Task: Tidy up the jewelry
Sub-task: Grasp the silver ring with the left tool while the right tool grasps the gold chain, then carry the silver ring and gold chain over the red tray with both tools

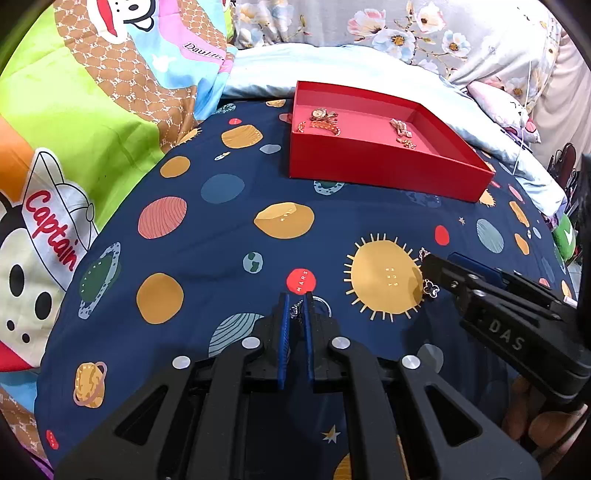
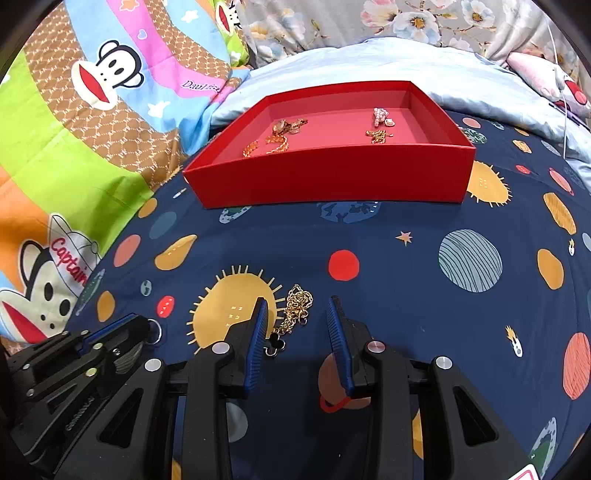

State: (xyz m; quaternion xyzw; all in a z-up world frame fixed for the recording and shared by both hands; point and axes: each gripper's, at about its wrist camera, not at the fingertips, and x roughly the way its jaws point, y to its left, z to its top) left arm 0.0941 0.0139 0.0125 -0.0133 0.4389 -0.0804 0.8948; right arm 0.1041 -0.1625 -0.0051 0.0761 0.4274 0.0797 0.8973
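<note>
A red tray (image 1: 384, 173) (image 2: 332, 184) sits on the planet-print bedspread and holds several gold pieces (image 1: 323, 120) (image 2: 284, 131) and a pearl piece (image 2: 382, 116). My left gripper (image 1: 296, 299) is nearly shut on a silver ring piece (image 1: 320, 305), whose ring also shows beside it in the right wrist view (image 2: 154, 330). My right gripper (image 2: 297, 304) is open around a gold chain (image 2: 295, 306) with a black clover charm (image 2: 275, 345) lying on the bedspread. The charm also shows in the left wrist view (image 1: 430, 287).
The navy planet-print bedspread (image 1: 221, 229) (image 2: 406, 251) covers the work area. A bright cartoon blanket (image 1: 74, 129) lies to the left, a pale blue quilt (image 2: 406, 66) and floral pillows (image 1: 406, 33) behind the tray.
</note>
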